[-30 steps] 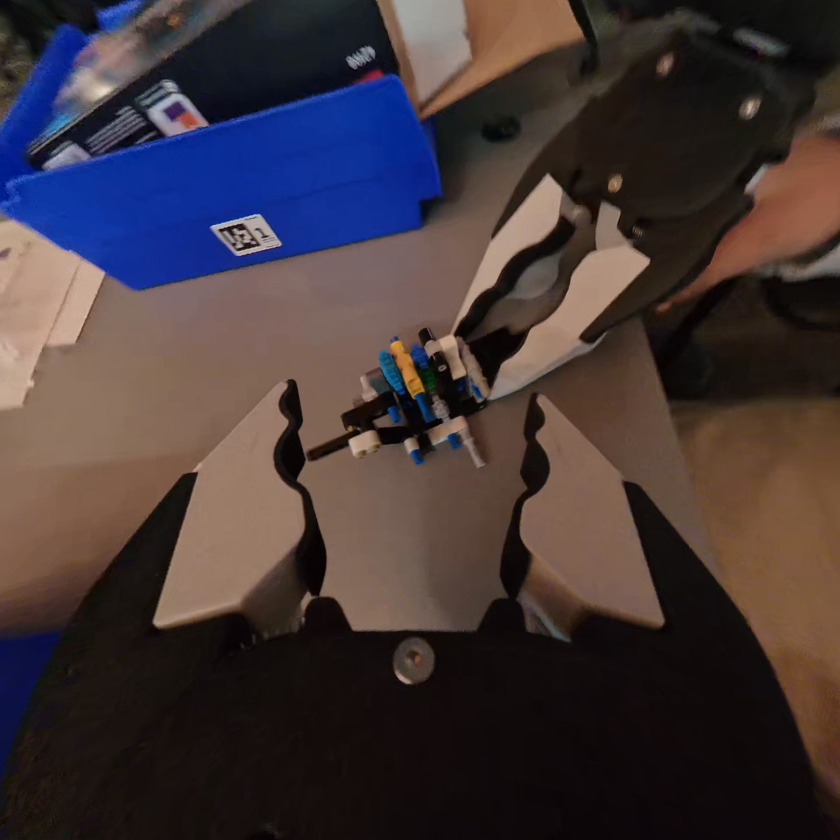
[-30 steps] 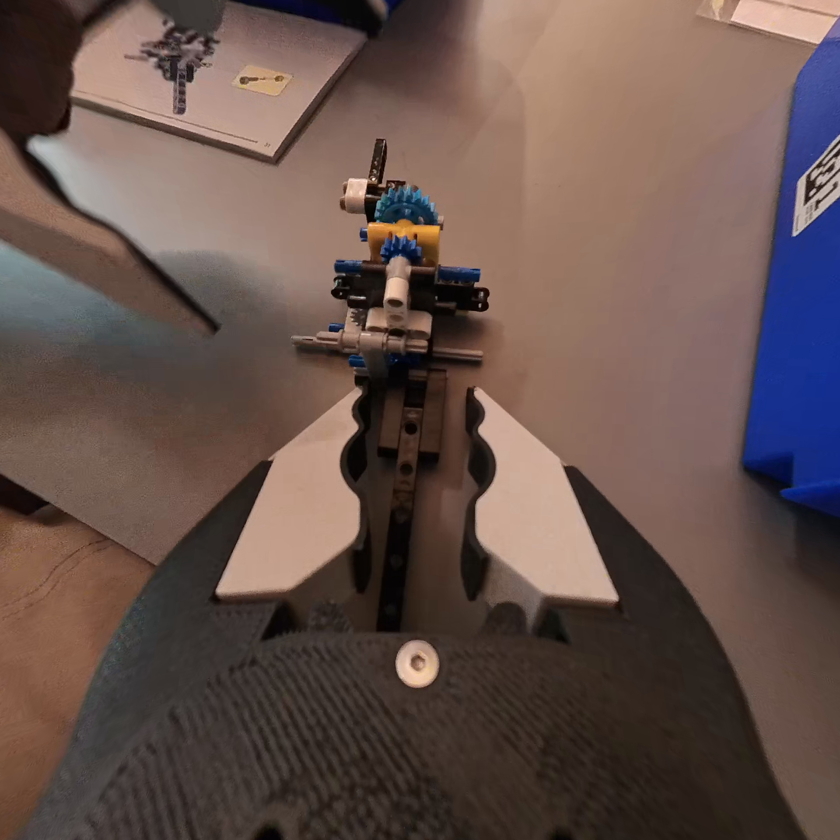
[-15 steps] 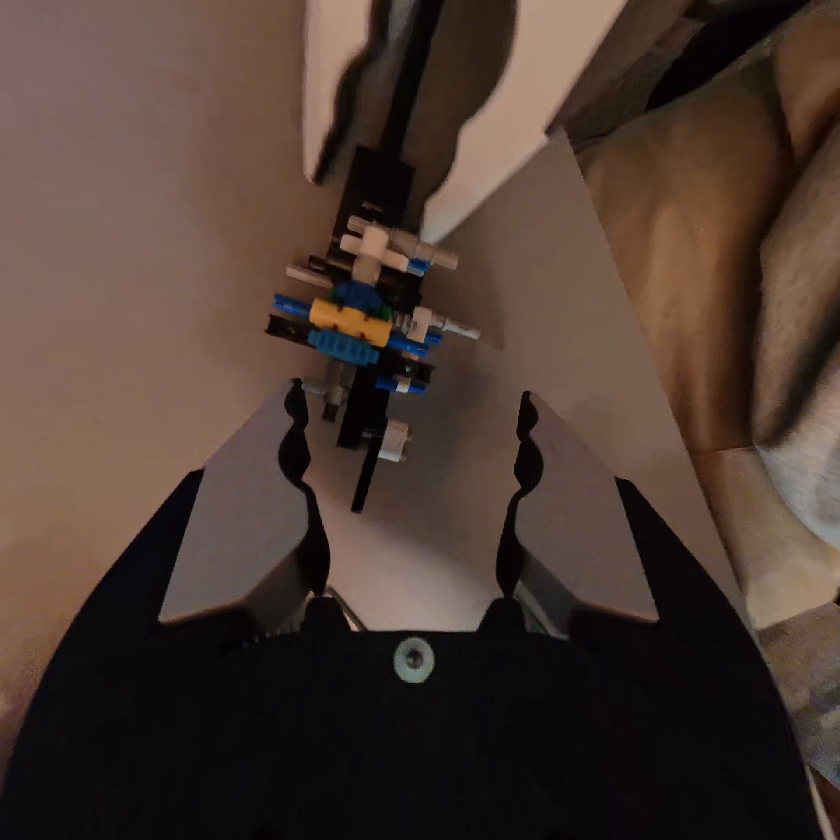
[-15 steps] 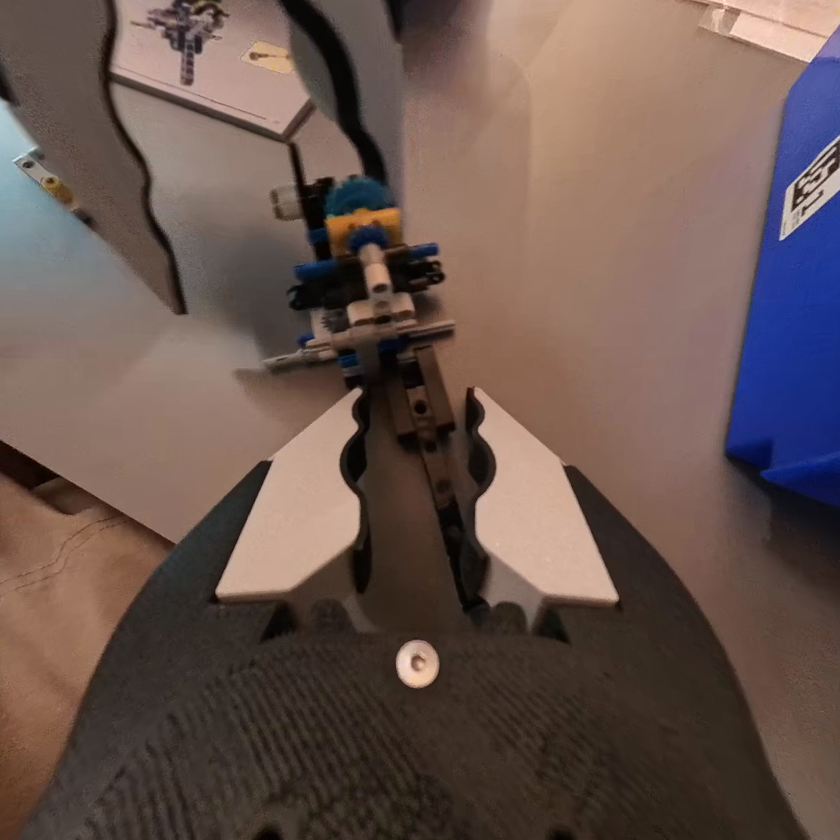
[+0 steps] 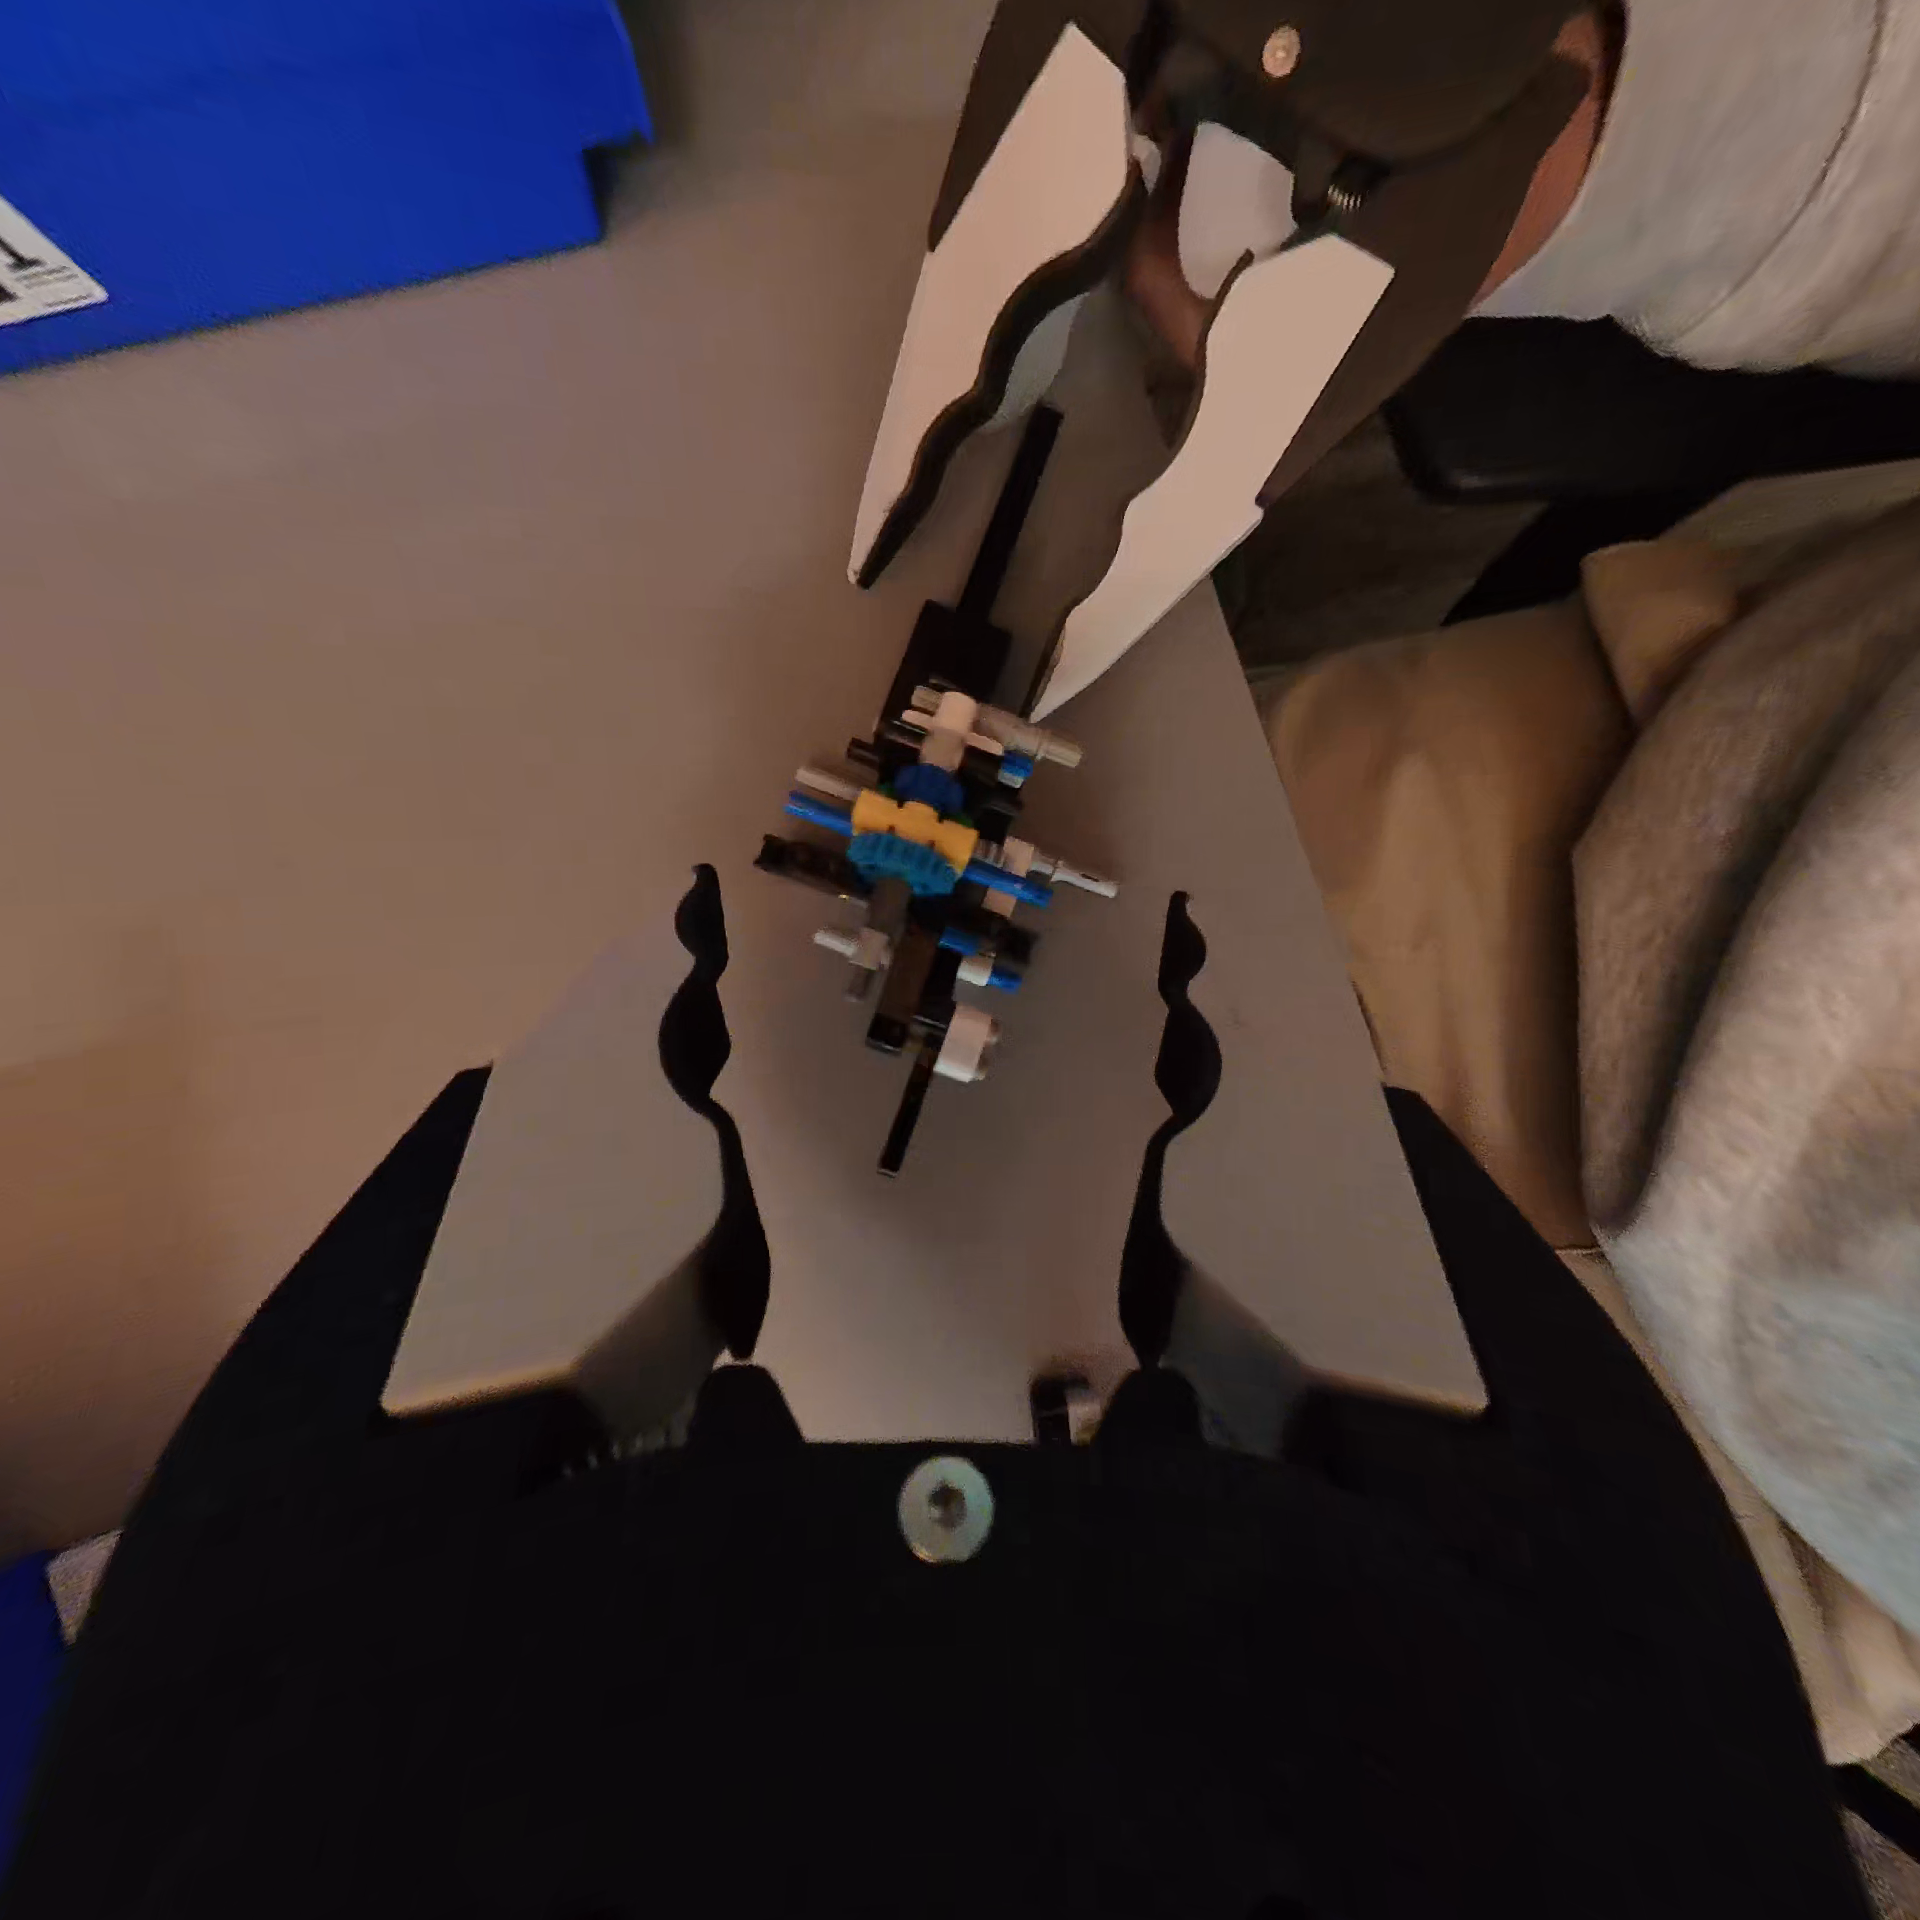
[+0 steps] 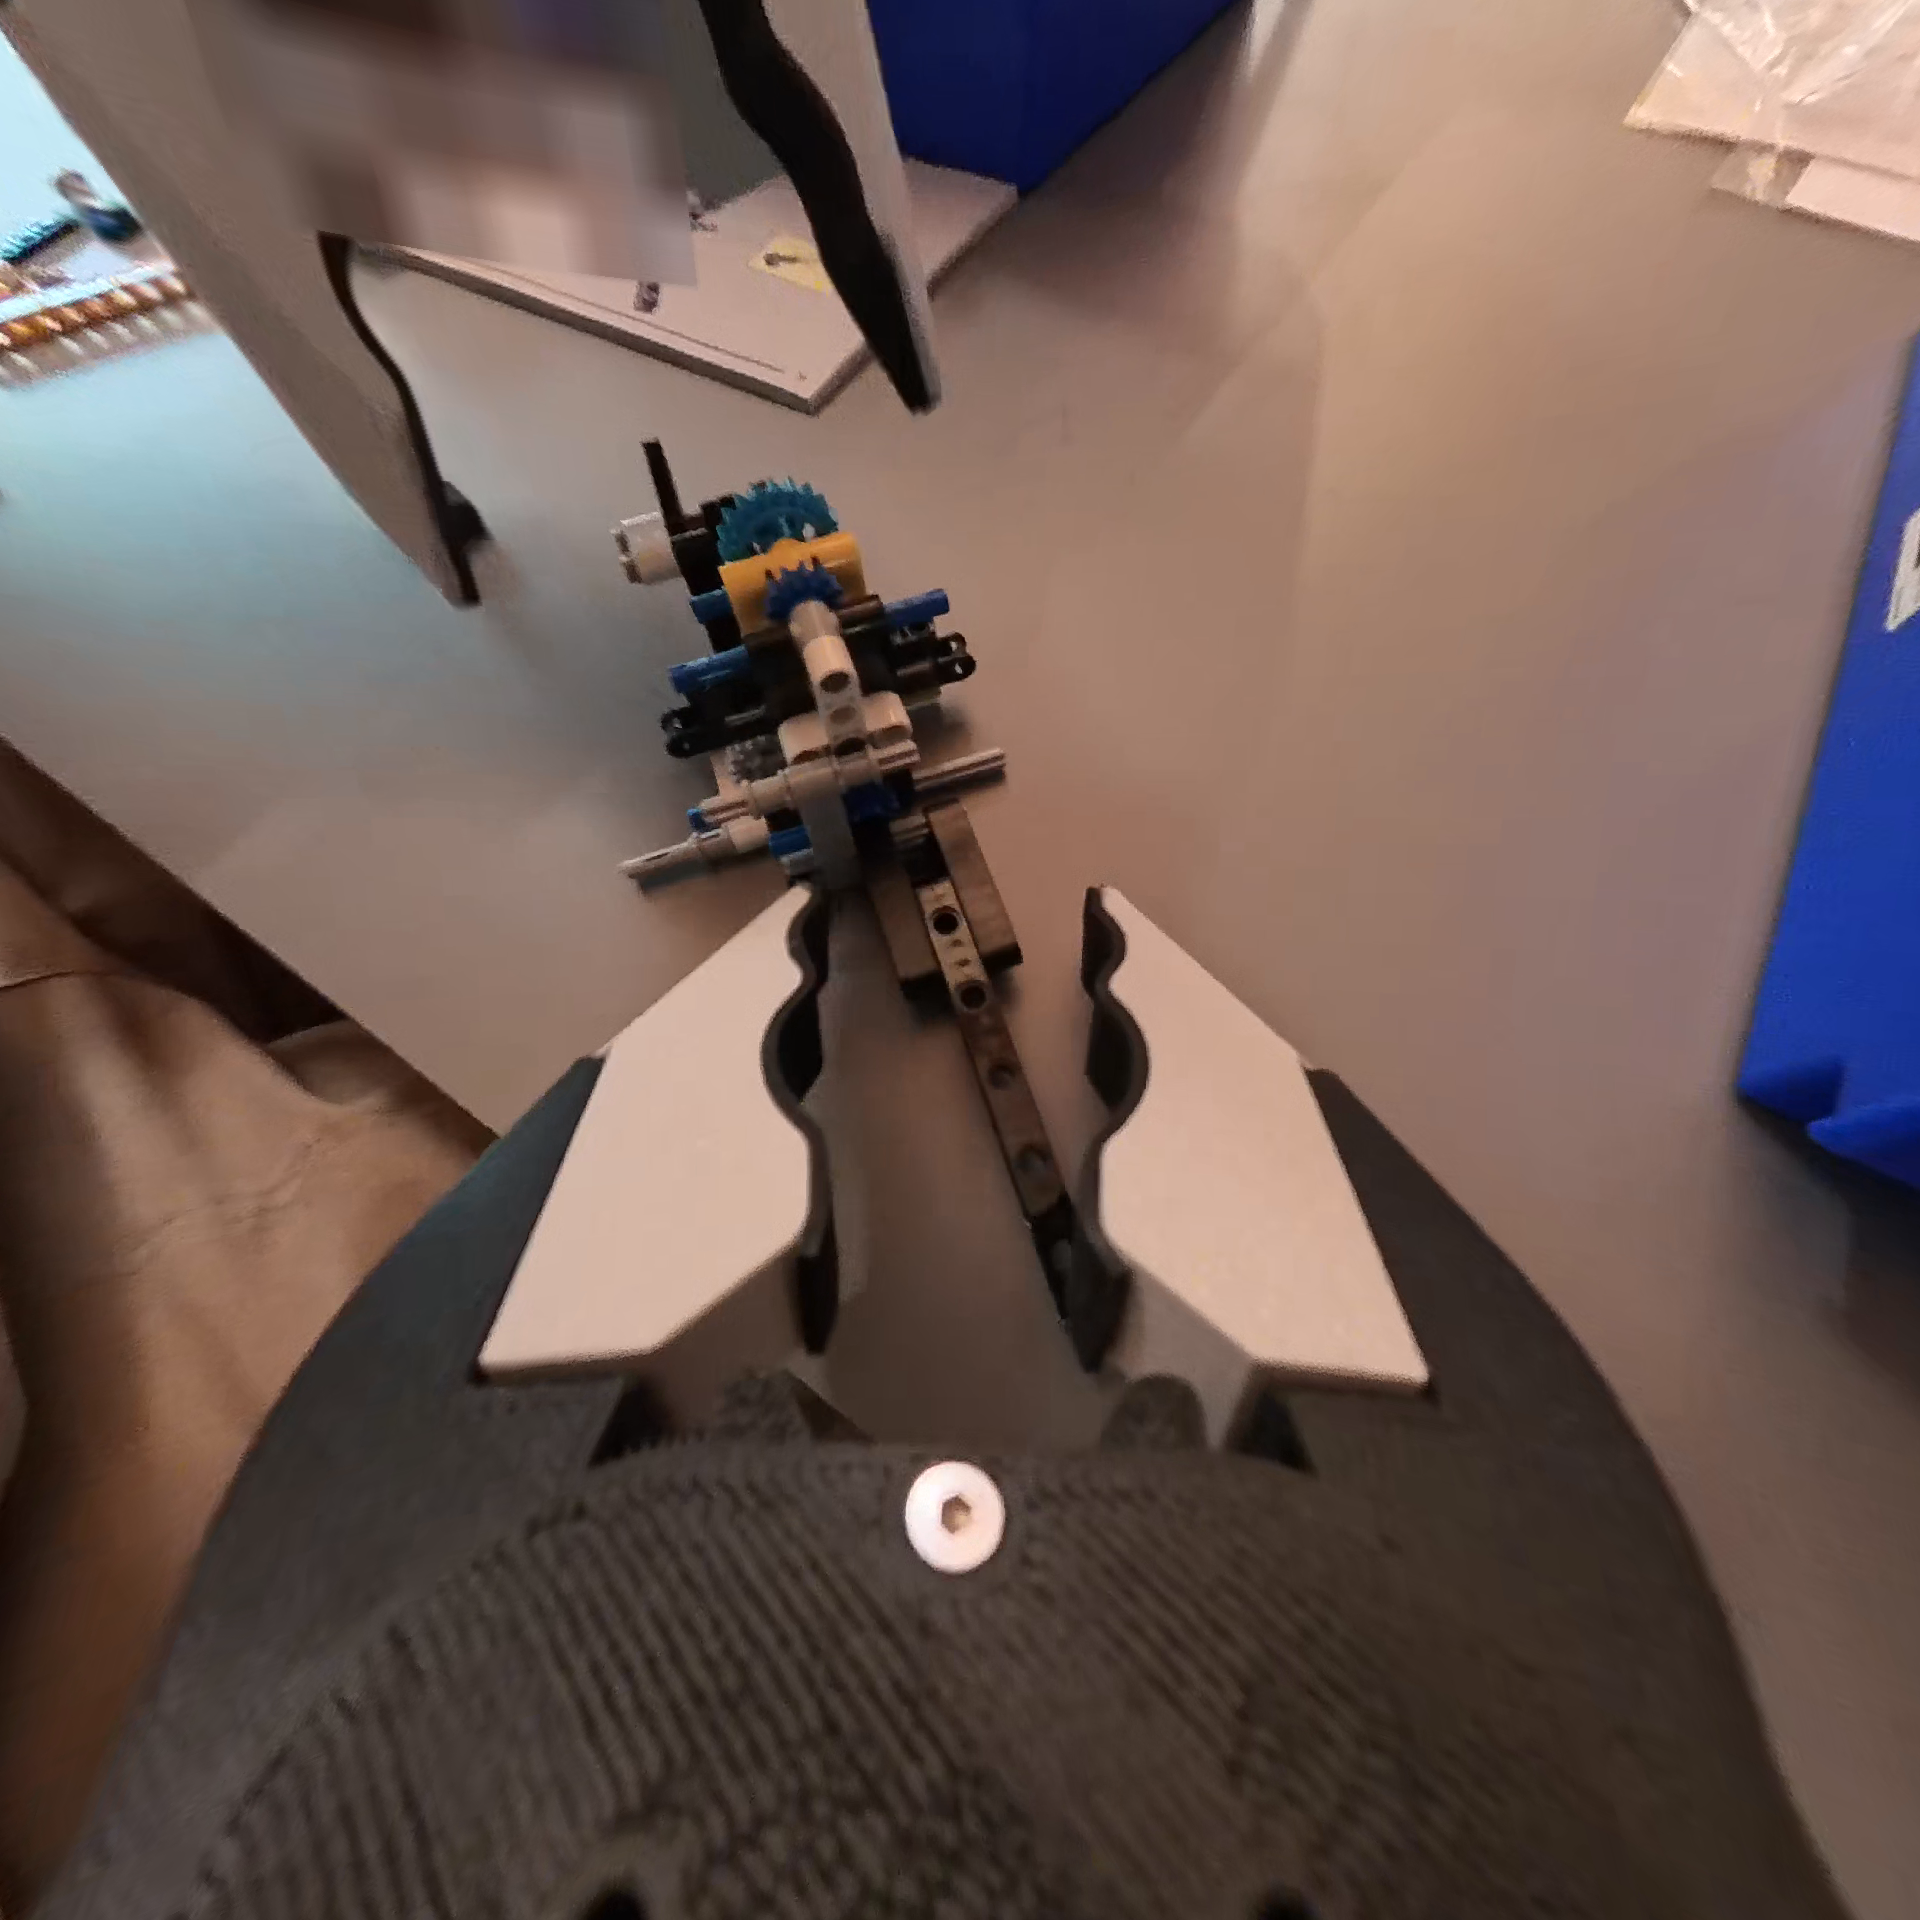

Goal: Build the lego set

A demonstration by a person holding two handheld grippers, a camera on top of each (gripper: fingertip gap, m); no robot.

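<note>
The lego assembly, with black beams, blue gears, a yellow block and white connectors, lies on the grey table near its edge. My left gripper is open and empty, its fingertips on either side of the assembly's near end. My right gripper is open at the opposite end. The assembly's long black beam lies between the right gripper's fingers, slanted towards the right finger. The two grippers face each other: the right gripper shows in the left wrist view and the left gripper in the right wrist view.
A blue bin stands at the back left; another blue bin is at the right. An instruction booklet and plastic bags lie on the table. A tan cushion lies beyond the table edge. A person's sleeve is behind the right gripper. My right fingertips sit around 8 cm from my left ones.
My left gripper swung from the assembly's side to its end, facing the right gripper. The assembly turned a little, so the black beam now slants towards the right finger.
</note>
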